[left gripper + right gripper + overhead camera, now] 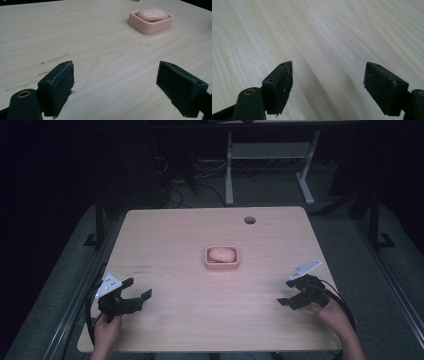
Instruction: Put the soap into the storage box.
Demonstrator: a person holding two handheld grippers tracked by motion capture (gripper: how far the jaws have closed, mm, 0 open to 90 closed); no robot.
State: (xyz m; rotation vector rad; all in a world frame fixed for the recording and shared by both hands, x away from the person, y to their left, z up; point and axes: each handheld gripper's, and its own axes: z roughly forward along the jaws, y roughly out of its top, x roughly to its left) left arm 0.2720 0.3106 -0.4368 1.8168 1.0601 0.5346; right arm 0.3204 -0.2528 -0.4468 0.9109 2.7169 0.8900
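Wood surface (pixel 165 235), dim room, soap (pixel 222 254) in pink dish (pixel 222 265) at centre.
Both tongs apart, empty; L tongs (pixel 131 296) & R tongs (pixel 294 292) roughly equidistant, soap's long axis left-right.

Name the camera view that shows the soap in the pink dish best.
The left gripper view: the soap sits close and large in its pink dish. The high view shows it small and distant at mid-table.

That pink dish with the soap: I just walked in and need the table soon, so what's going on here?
A person holds a gripper in each hand at the near edge of the table. The left gripper and right gripper are both open and empty. The pink dish sits mid-table, apart from both, with the soap lying in it.
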